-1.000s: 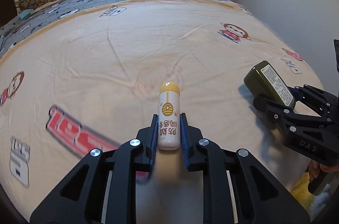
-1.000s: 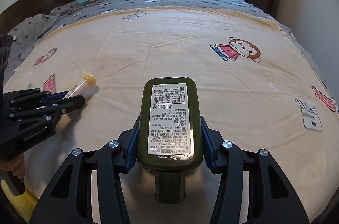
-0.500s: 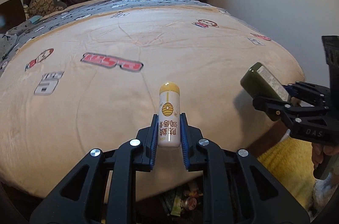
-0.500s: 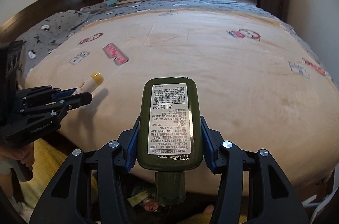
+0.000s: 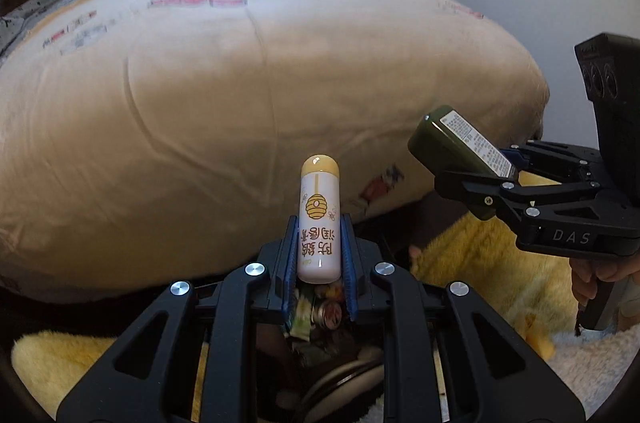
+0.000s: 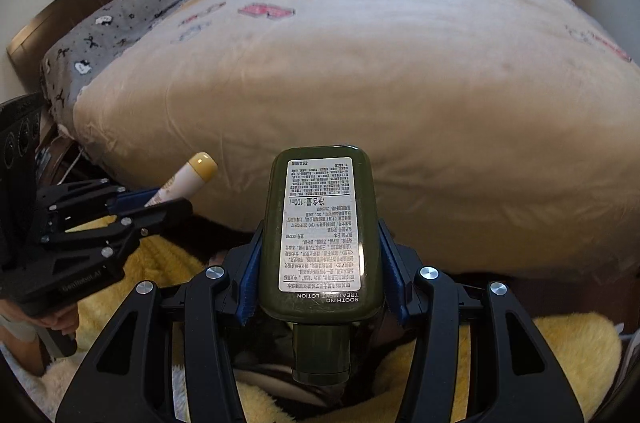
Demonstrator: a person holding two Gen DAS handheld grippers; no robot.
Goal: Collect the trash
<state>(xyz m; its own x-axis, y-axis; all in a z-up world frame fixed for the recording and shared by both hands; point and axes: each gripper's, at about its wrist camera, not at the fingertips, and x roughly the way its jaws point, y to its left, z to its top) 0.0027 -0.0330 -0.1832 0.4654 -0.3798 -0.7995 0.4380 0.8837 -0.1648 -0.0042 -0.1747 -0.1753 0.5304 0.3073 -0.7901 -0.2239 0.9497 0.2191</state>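
lip balm tube (image 5: 319, 219): we hold one, white with a yellow cap and a honeycomb print, upright between the left gripper (image 5: 319, 255) fingers, which are clenched on its lower half.
lotion bottle (image 6: 320, 231): we hold one, dark green, cap toward us, label up; the right gripper (image 6: 320, 263) fingers are clamped on its two sides.
change: a second ago both items hung over the cream blanket; now we have pulled back past the foot of the bed (image 5: 240, 83) and tipped downward, so both are off the mattress and above the floor.
trash bin (image 5: 320, 319): one open container shows directly under the left gripper, with wrappers and what looks like a can inside; its rim is mostly hidden.
meaning: we judge pickup is done and the drop comes next, the tube already close to lined up.
count: two pieces of trash, two grippers, one bin.
surroundings: yellow fluffy rug (image 6: 560, 351) on both sides of the bin.
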